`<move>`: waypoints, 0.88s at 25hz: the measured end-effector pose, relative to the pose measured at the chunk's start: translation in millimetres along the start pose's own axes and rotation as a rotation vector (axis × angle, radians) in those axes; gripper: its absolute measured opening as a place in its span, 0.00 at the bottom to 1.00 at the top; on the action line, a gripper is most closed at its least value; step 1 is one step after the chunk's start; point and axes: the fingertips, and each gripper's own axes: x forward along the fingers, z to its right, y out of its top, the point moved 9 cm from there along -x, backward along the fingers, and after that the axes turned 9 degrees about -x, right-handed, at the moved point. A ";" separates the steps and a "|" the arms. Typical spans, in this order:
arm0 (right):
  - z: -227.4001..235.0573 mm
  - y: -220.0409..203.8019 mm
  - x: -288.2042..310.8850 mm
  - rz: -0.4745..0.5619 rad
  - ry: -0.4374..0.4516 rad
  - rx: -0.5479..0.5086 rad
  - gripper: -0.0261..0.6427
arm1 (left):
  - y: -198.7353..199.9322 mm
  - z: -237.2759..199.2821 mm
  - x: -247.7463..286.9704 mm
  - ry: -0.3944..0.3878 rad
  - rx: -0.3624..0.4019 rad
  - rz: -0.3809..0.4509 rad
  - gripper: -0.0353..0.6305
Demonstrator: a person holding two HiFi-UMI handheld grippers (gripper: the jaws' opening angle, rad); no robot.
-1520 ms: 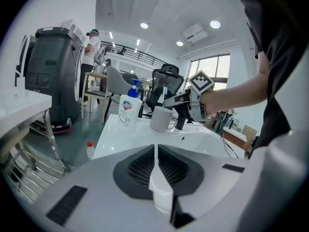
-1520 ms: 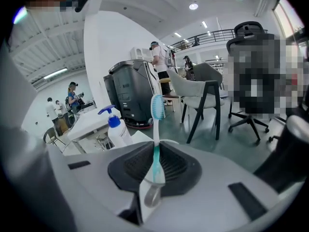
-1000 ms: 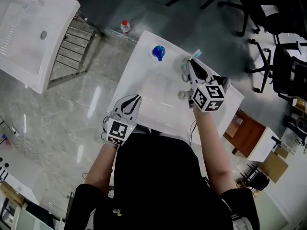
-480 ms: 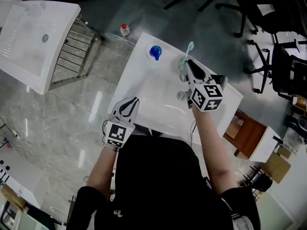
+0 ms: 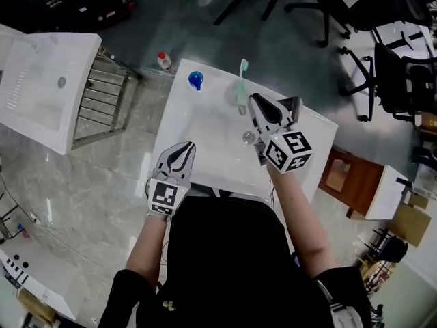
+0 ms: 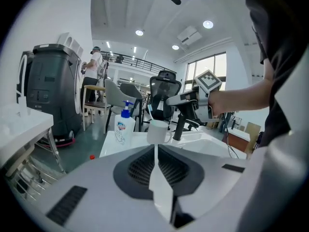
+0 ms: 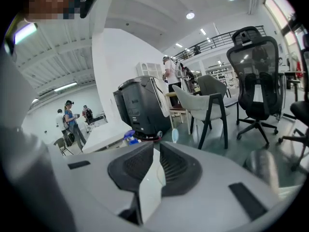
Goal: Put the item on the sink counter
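White cup (image 6: 157,132) with a pale teal toothbrush (image 5: 243,70) leaning out of it stands upright on the far rim of the sink counter (image 5: 181,115), close to the blue-topped soap bottle (image 6: 123,127). From your left gripper's view, both bases sit on the counter top.

Your right gripper (image 5: 254,101) hovers just beside the cup and above its rim, apart from it. Its jaws are drawn together to a thin slit with nothing clamped between them. In its own view the toothbrush head shows just past the jaw tips.

Your left gripper (image 5: 188,145) hangs over the near edge of the counter, well apart from the cup. Its jaws are pressed together and empty, and they point across the basin at the cup.

A chrome fitting (image 5: 249,137) sits below your right gripper. On the floor are a red-capped bottle (image 5: 163,60) and a metal rack (image 5: 102,94), with a second white sink (image 5: 41,80) to the left and black office chairs (image 5: 382,67) to the right.
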 end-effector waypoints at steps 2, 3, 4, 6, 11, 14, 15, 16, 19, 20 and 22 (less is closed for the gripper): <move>-1.3 4.9 -13.6 0.025 0.000 0.005 0.12 | 8.1 5.7 4.0 -0.015 0.017 0.006 0.11; -1.9 6.8 -20.8 0.035 0.000 0.006 0.12 | 11.9 8.8 5.9 -0.023 0.027 0.008 0.11; -2.3 8.3 -28.5 0.044 0.000 0.005 0.12 | 15.8 12.3 7.5 -0.030 0.036 0.011 0.11; -1.2 11.0 -45.2 0.062 -0.003 0.005 0.12 | 24.1 20.0 11.2 -0.044 0.049 0.017 0.11; 6.7 12.5 -92.5 0.110 -0.042 0.023 0.12 | 42.8 38.0 25.5 -0.091 0.091 0.023 0.11; 10.4 10.7 -118.8 0.126 -0.067 0.031 0.12 | 54.4 50.1 35.2 -0.125 0.107 0.021 0.11; 12.2 9.5 -127.7 0.131 -0.076 0.034 0.12 | 56.9 55.2 38.4 -0.135 0.112 0.018 0.11; 14.3 7.9 -136.8 0.136 -0.085 0.039 0.12 | 59.7 60.9 41.9 -0.147 0.121 0.018 0.11; 20.7 0.9 -162.7 0.150 -0.112 0.051 0.12 | 65.4 77.4 53.5 -0.185 0.151 0.012 0.11; 22.5 -1.6 -170.8 0.154 -0.121 0.053 0.12 | 66.8 82.8 56.9 -0.197 0.157 0.009 0.11; 25.1 -6.3 -186.7 0.158 -0.139 0.057 0.12 | 70.8 94.5 61.8 -0.218 0.168 0.007 0.11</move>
